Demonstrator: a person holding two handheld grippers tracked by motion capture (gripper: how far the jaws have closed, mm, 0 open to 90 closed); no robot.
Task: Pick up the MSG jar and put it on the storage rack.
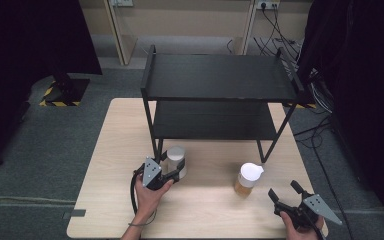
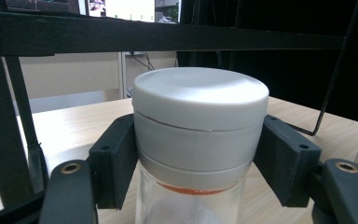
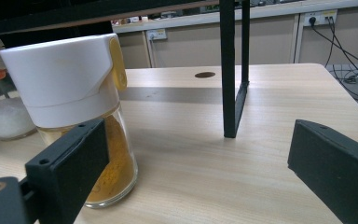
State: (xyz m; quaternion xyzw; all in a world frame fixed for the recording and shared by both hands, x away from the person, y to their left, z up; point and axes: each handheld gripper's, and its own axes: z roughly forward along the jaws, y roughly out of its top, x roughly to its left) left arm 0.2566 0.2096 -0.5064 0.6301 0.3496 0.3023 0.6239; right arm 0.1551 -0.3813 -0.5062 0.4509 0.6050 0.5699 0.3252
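Two jars on a light wood table [image 1: 105,200], both near the front. Behind them, a black rack [image 1: 220,80] with two shelves, standing on the far half of the table.

Left gripper [image 1: 176,172] at the jar with the grey lid [image 1: 176,156], close by the rack's front left leg. Held in a left hand [image 1: 150,192] coming up from the bottom edge. From the left gripper view: black pads [image 2: 114,161] on both sides of the grey lid, pressed right up against it or nearly so. Jaws drawn in around the lid; a firm squeeze looks likely but cannot tell for sure. Clear glass below the lid, with a thin orange ring and something white inside.

Right gripper [image 1: 285,191] low at the right, held in a right hand [image 1: 300,230]. Jaws spread wide, holding nothing. Just to its left, the jar with the white lid [image 1: 249,179], standing upright, apart from the jaws. From the right gripper view: yellow-orange powder in the glass, a small yellow tab on the side of the white cap, one pad [image 3: 72,161] in front of the jar's lower part, the other pad far off to the right. Farther back on the left, the first jar with white grains in it.

Beyond the table, grey floor, black curtains on both sides and cables [image 1: 330,120] on the right.
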